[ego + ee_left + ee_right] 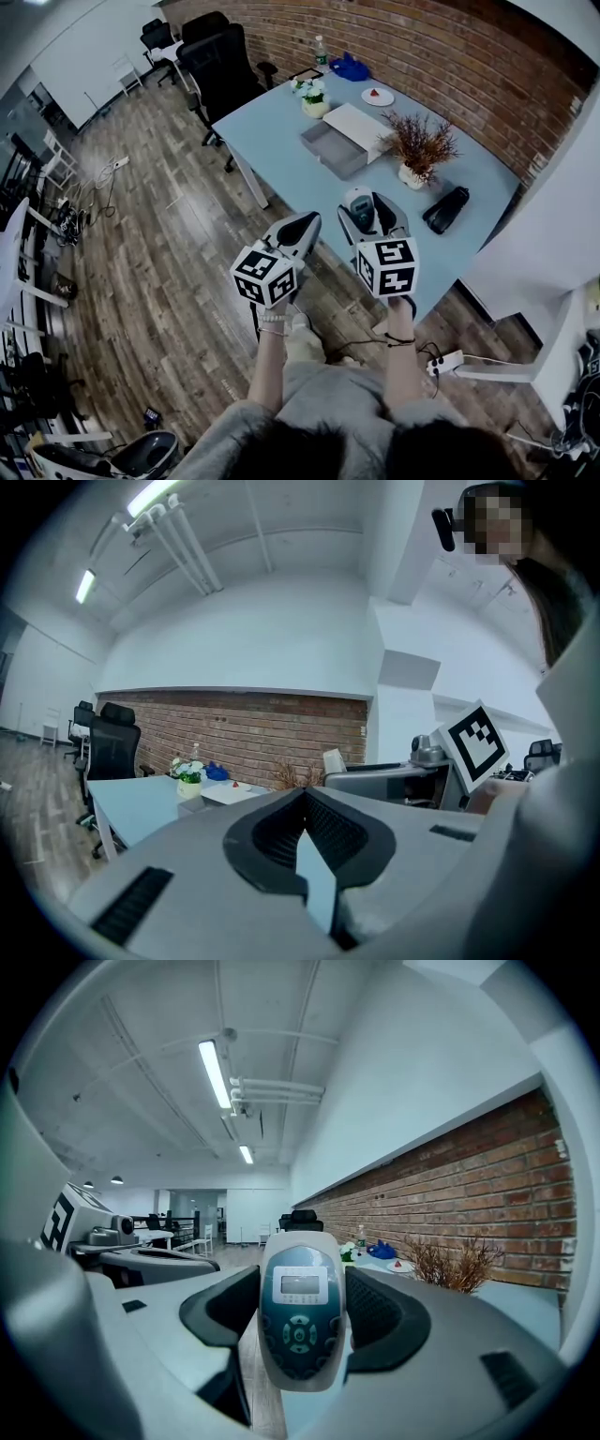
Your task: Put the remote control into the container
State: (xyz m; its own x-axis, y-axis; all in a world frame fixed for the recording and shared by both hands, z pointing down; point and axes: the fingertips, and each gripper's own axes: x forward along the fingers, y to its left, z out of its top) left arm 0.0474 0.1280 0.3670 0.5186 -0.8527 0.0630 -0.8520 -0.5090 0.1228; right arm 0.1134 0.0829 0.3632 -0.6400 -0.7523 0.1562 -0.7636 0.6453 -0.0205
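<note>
The right gripper (300, 1283) grips the remote control (300, 1327) between wide-set jaws. The remote's long axis is upright, display end up, buttons facing the camera, well short of the grey container (333, 150). The left gripper (303, 803), equally short of the container, is closed and holds nothing.

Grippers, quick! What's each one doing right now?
Left gripper: closed, empty.
Right gripper: closed on the remote control.

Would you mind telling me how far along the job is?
Done: the remote is gripped in the right claw. In hand: it is held in the air, well short of the container. Left: carrying it over and setting it inside.
</note>
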